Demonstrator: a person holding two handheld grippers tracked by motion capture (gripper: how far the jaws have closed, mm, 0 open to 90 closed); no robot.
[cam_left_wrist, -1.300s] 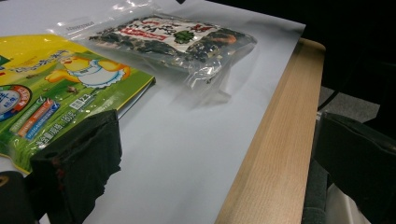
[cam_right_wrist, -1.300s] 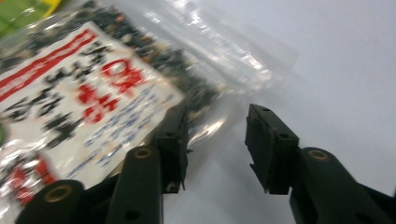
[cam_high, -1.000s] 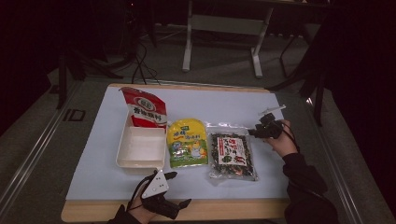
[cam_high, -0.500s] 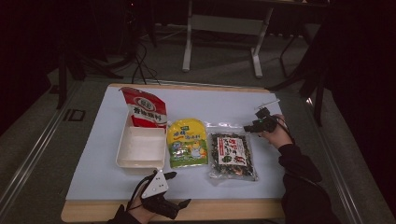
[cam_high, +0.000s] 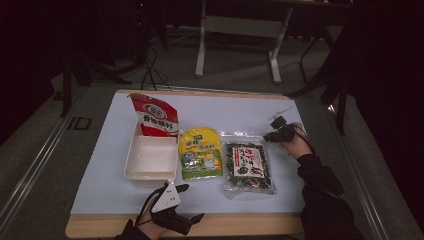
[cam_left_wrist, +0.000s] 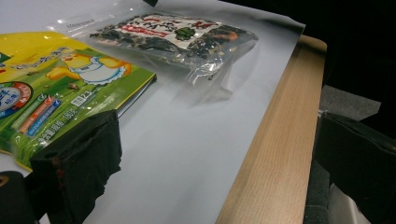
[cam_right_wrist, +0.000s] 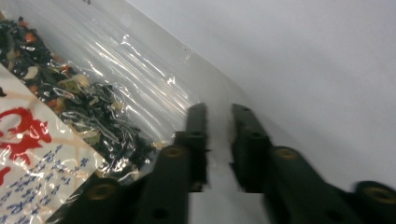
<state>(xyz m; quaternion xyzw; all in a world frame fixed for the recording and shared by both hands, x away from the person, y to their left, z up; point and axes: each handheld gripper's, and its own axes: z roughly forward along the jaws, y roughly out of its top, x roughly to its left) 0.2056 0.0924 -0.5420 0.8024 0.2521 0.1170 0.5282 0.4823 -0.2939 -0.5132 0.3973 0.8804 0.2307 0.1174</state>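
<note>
Right gripper (cam_high: 278, 131) moved left, down onto clear seaweed bag (cam_high: 246, 165) upper-right edge; jaws narrowly parted, grasping nothing yet. Left gripper (cam_high: 172, 212) idle lower centre, jaws released.

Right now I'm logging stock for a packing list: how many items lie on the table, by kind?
Snack bags: 3, namely the red bag, the yellow bag and the clear seaweed bag
White trays: 1, the tray
Total: 4

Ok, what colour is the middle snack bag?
Yellow on top, green below, with a cartoon; the snack bag shows best in the high view.
</note>
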